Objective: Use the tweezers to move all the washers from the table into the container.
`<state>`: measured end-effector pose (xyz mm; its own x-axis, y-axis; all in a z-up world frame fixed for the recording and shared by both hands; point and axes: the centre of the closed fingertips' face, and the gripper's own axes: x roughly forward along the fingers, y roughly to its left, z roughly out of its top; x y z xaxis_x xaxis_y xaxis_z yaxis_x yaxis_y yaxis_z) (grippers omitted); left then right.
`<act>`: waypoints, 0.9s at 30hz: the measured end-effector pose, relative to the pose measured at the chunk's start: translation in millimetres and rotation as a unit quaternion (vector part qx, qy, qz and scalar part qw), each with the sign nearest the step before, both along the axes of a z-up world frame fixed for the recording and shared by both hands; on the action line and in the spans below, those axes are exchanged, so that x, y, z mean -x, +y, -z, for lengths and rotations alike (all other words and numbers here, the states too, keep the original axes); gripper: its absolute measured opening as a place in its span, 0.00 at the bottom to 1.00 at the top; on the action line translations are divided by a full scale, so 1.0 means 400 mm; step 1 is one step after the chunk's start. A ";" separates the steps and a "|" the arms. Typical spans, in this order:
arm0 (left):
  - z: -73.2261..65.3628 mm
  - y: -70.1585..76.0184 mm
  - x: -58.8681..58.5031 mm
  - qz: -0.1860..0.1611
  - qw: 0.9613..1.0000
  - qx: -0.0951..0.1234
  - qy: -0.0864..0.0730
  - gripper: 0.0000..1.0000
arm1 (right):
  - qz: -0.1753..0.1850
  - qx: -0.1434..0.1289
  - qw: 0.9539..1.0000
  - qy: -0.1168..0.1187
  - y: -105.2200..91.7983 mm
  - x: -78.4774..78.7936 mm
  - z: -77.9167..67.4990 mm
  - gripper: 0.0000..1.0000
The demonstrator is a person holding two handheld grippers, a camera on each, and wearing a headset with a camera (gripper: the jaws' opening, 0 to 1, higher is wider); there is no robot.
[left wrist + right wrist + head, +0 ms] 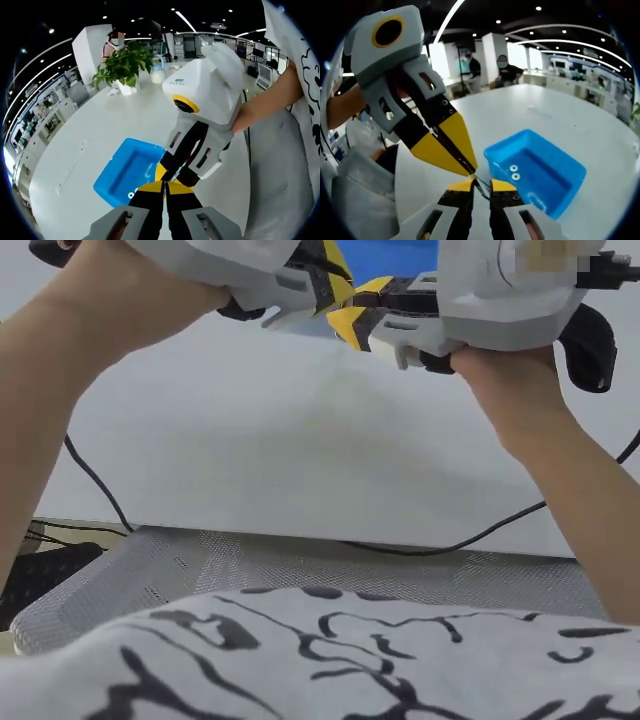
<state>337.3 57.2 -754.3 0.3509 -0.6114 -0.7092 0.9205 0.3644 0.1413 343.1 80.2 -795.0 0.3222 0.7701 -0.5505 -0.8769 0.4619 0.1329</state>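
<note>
Both grippers are held up above the white table (300, 430), tips meeting. My left gripper (165, 186) is shut on thin dark tweezers (479, 186); it enters the right gripper view from the left (451, 150). My right gripper (481, 184) has its yellow-tipped jaws nearly together around the tweezers' free end. Below and beyond the tips lies the blue container (560, 172), with two white washers (514, 172) on its floor. The container also lies under the tips in the left gripper view (125, 172). From the head, the left gripper (335, 280) and right gripper (352, 318) touch in front of the container (400, 255).
A black cable (470, 538) runs along the table's near edge. A grey mesh chair (150, 575) and patterned clothing (320, 660) are close below me. A potted plant (122, 65) and a white jar stand far across the table. People stand in the background.
</note>
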 end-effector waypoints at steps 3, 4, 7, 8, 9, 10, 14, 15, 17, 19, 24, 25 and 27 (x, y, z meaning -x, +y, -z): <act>0.001 -0.001 -0.004 -0.001 1.000 0.003 0.001 0.00 | 0.001 0.000 1.000 0.002 -0.002 -0.004 0.002 0.08; 0.002 -0.001 -0.006 -0.002 1.000 0.004 0.002 0.00 | 0.001 0.000 1.000 0.002 -0.003 -0.005 0.002 0.08; 0.004 -0.003 -0.008 -0.002 1.000 0.005 0.003 0.00 | 0.001 0.001 1.000 0.003 -0.004 -0.009 0.005 0.08; 0.005 -0.003 -0.008 -0.002 1.000 0.004 0.002 0.00 | 0.001 0.000 1.000 0.002 -0.006 -0.015 0.007 0.08; 0.008 -0.003 -0.008 -0.002 1.000 0.004 0.003 0.00 | 0.000 0.000 1.000 0.003 -0.006 -0.016 0.008 0.08; 0.012 -0.002 -0.008 -0.002 1.000 0.003 0.005 0.00 | -0.001 0.001 1.000 0.006 -0.004 -0.013 0.012 0.09; 0.016 0.000 -0.008 -0.004 1.000 0.005 0.007 0.00 | -0.002 0.001 1.000 0.006 -0.005 -0.009 0.009 0.09; 0.016 0.001 -0.010 -0.005 1.000 0.006 0.007 0.00 | -0.002 0.000 1.000 0.006 -0.004 -0.009 0.008 0.09; 0.015 0.001 -0.011 -0.006 1.000 0.007 0.008 0.00 | -0.002 0.000 1.000 0.007 -0.002 -0.009 0.007 0.09; 0.015 0.000 -0.013 -0.006 1.000 0.008 0.008 0.00 | -0.003 0.001 1.000 0.005 -0.002 -0.011 0.004 0.09; 0.015 -0.004 -0.014 -0.005 1.000 0.011 0.009 0.00 | -0.018 0.000 1.000 -0.002 0.003 -0.008 -0.004 0.05; 0.016 -0.005 -0.013 -0.005 1.000 0.012 0.010 0.00 | -0.020 0.006 1.000 -0.010 0.000 -0.011 -0.002 0.05; 0.016 -0.005 -0.015 -0.006 1.000 0.011 0.008 0.00 | -0.021 0.008 1.000 -0.015 0.002 -0.010 -0.003 0.04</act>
<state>343.5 55.3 -760.7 0.3466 -0.6224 -0.7018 0.9182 0.3779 0.1184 346.9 80.8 -793.7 0.3069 0.7738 -0.5542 -0.8987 0.4272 0.0988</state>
